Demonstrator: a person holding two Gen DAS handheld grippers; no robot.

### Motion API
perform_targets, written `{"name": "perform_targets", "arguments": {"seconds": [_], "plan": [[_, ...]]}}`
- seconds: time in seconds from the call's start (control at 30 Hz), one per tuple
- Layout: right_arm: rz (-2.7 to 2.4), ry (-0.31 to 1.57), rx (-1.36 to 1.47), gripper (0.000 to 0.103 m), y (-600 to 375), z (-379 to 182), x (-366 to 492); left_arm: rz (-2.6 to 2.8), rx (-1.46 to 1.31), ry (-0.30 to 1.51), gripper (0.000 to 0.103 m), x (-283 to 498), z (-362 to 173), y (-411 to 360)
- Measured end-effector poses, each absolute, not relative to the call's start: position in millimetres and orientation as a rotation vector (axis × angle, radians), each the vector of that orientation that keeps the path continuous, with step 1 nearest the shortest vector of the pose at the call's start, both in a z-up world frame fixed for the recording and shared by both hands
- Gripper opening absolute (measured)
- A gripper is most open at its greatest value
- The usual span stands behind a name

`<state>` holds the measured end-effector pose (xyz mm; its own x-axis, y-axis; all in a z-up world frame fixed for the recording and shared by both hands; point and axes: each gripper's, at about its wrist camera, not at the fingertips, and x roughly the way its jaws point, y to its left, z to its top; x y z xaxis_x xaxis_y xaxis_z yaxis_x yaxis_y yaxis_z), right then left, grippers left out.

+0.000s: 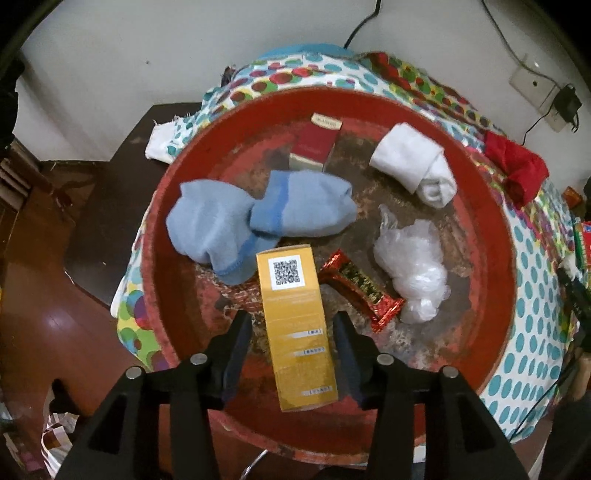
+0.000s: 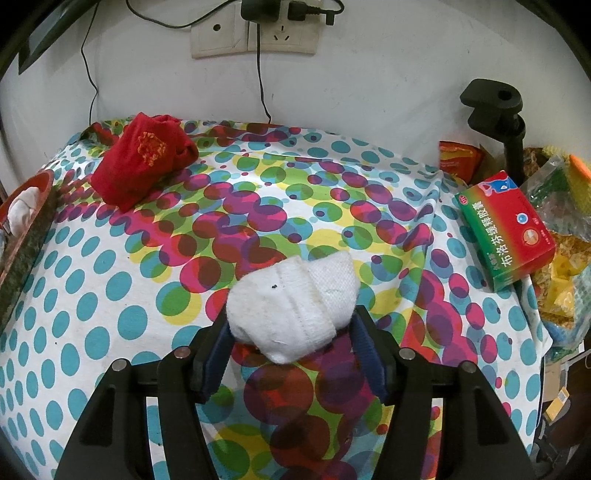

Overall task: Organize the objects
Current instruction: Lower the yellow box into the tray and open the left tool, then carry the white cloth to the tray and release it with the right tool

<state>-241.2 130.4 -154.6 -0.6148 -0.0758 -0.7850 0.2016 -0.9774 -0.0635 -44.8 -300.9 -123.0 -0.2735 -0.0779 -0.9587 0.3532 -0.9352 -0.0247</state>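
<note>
In the left wrist view a round red tray (image 1: 491, 206) holds a yellow box (image 1: 295, 325), two blue socks (image 1: 258, 218), a white rolled sock (image 1: 417, 162), a red box (image 1: 317, 142), a red snack wrapper (image 1: 360, 288) and a clear plastic bag (image 1: 413, 266). My left gripper (image 1: 293, 325) is open, its fingers on either side of the yellow box with gaps. In the right wrist view my right gripper (image 2: 291, 325) is shut on a white rolled sock (image 2: 295, 302), held just above the dotted cloth (image 2: 110, 295).
A red sock (image 2: 142, 158) lies at the cloth's far left, also in the left wrist view (image 1: 517, 170). A red and green medicine box (image 2: 506, 225) and snack bags (image 2: 561, 258) sit at the right edge. A black clamp stand (image 2: 509, 122) and wall sockets with cables (image 2: 255, 33) are behind.
</note>
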Motion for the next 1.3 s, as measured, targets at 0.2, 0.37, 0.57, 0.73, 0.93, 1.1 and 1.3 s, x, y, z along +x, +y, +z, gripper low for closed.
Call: {"name": "perform_targets", "arguments": {"seconds": [0.2,0.37,0.57,0.73,0.93,1.1,1.3], "plan": [[-2.698,0.257,1.288,0.059,125,-154,-240,-2.391,1.648,0.249,0.047,-46,-96,-283],[-2.729,0.35,1.272,0.059,126,-154,-236,-2.455,1.603,0.121,0.047,-49,-87,-266],[-2.75,0.401,1.265,0.057,130,-152,-235,-2.472,1.574,0.195,0.047,-53,-88,-274],[-2.77,0.461,1.313,0.047,121,-149,-234,-2.427,1.549,0.329,0.047,-51,-93,-299],[-2.775,0.375,1.32,0.046,113,-138,-225,-2.4,1.557,0.359,0.047,-45,-99,-313],[-2.763,0.238,1.284,0.046,104,-126,-213,-2.358,1.57,0.339,0.047,-46,-110,-320],[-2.685,0.163,1.227,0.046,75,-116,-203,-2.364,1.573,0.367,0.05,-44,-111,-326]]}}
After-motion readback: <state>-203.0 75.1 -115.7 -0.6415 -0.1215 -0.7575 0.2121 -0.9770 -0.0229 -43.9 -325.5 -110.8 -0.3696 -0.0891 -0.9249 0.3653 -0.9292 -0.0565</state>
